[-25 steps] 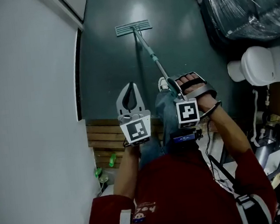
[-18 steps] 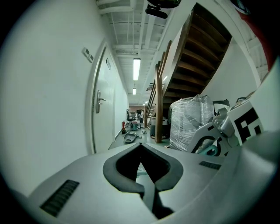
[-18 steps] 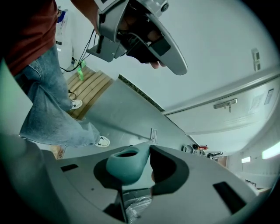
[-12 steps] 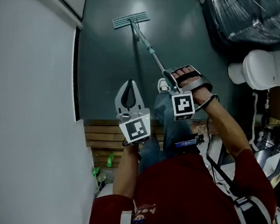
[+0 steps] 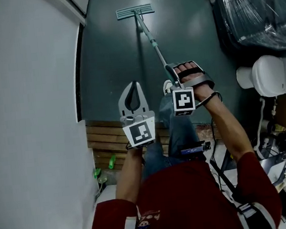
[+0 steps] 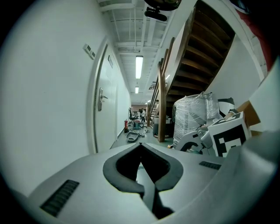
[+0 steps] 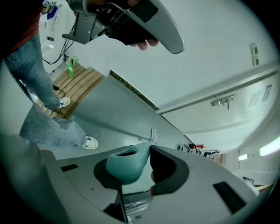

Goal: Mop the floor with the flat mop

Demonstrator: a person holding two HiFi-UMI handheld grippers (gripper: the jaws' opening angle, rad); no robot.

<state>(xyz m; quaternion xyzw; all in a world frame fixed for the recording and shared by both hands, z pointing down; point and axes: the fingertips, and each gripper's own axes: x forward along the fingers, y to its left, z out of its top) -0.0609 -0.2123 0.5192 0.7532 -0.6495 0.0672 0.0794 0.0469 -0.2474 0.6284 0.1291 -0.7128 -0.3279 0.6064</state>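
Note:
The flat mop's head [image 5: 134,11] lies on the dark floor far ahead, and its pole [image 5: 152,39] slants back to my right gripper [image 5: 185,74]. That gripper is shut on the teal mop handle [image 7: 127,165], whose end fills the space between the jaws in the right gripper view; the mop head [image 7: 153,134] shows small beyond it. My left gripper [image 5: 133,98] hangs left of the pole, apart from it, jaws shut and holding nothing. In the left gripper view [image 6: 141,164] it points down a corridor.
A white wall [image 5: 29,98] runs along the left. A wooden slat pallet [image 5: 102,141] with a green bottle [image 5: 112,162] lies by my feet. A plastic-wrapped bundle [image 5: 256,10] and a white toilet [image 5: 268,75] stand at right. A staircase [image 6: 192,65] rises along the corridor.
The mop head has slid farther away across the floor, and my right gripper has pushed forward with the handle. The left gripper has barely moved.

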